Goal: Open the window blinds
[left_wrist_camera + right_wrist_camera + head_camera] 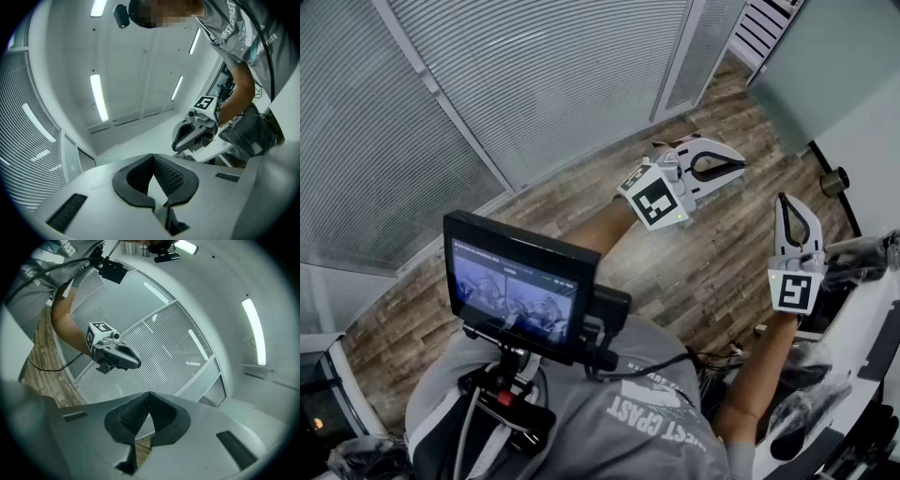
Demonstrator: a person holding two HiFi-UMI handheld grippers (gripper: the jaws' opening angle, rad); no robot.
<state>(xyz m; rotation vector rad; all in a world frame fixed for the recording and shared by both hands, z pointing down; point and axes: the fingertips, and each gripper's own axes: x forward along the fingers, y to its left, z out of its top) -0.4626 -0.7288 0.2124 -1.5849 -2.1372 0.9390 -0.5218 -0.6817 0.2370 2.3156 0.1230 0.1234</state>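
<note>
The window blinds (pixel 553 66) hang with their grey slats closed, across tall panes split by white frames; they also show in the right gripper view (pixel 164 343) and at the edge of the left gripper view (pixel 23 122). My left gripper (pixel 739 161) is held level over the wooden floor, well short of the blinds, its jaws shut on nothing (pixel 152 155). To its right, my right gripper (pixel 784 199) points away from me, also shut and empty (pixel 150 393). Each gripper shows in the other's view, but no cord or wand of the blinds does.
A small monitor (pixel 520 295) on a chest rig fills the lower middle of the head view. Wood-plank floor (pixel 675 272) runs up to the window. A white wall with a round doorstop (pixel 834 181) and cluttered white equipment (pixel 862 366) stand close on the right.
</note>
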